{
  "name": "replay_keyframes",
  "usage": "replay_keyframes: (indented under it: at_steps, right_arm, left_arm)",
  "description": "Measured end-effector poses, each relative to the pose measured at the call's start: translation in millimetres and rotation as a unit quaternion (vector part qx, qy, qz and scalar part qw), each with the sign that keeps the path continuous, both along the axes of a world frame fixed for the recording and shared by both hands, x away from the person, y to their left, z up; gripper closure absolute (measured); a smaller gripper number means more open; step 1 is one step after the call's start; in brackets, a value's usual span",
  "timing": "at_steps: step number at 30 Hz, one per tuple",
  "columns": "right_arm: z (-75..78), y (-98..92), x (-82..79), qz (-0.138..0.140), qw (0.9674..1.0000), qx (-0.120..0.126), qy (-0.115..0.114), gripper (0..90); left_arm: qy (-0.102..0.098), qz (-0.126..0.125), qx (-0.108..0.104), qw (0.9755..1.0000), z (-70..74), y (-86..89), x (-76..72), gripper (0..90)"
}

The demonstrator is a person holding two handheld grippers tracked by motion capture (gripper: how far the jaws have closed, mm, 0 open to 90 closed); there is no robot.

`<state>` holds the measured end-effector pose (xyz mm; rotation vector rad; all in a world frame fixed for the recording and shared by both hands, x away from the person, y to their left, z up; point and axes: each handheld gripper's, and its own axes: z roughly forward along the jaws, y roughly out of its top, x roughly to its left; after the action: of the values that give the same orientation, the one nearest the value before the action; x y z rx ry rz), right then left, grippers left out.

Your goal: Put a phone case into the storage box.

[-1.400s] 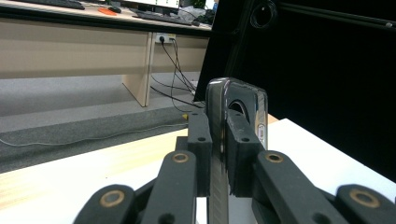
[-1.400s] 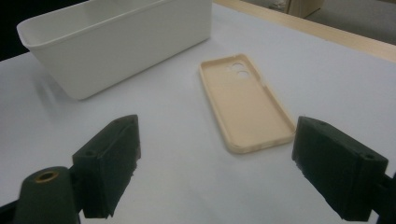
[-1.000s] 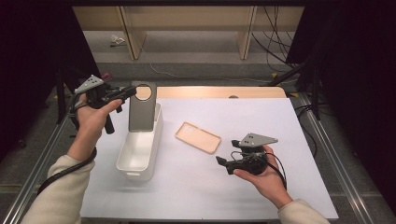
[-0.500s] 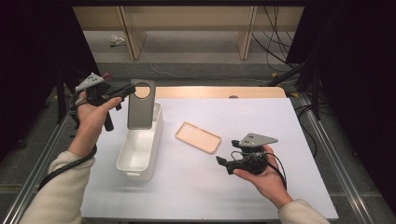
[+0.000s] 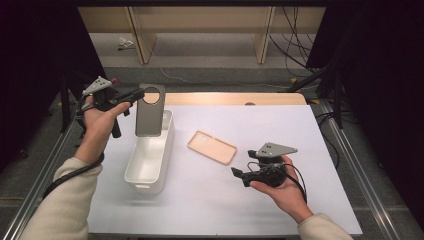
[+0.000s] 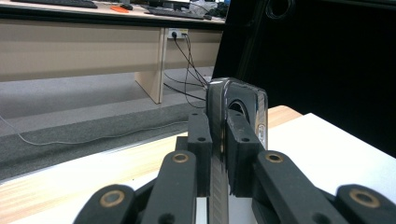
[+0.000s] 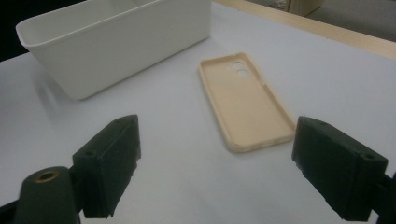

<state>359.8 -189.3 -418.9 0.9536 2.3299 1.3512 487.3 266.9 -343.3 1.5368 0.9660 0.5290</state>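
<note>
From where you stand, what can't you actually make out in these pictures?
- Grey phone case: in the left gripper view the left gripper, clamped on its edge, covers its lower part.
- White bin: in the high view the grey case hides part of its far end; in the right gripper view the top edge cuts it off.
- Beige phone case: it lies hollow side up, so its back is hidden.

The grey phone case (image 6: 236,109) is cut off below behind the jaws

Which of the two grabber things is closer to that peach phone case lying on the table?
The right gripper: it hovers open just in front of the peach phone case. The left gripper is farther off, holding a grey phone case above the white bin.
</note>
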Motion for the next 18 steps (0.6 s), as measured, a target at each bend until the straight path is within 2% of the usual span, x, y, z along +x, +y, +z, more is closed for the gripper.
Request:
replay_keyframes:
  at_steps: [18]
  right_arm:
    - [-0.2, 0.2, 0.1, 0.001, 1.0000, 0.001, 0.001, 16.1]
  left_arm:
    - [0.005, 0.005, 0.004, 1.0000, -7.7, 2.7, 12.9, 81.6]
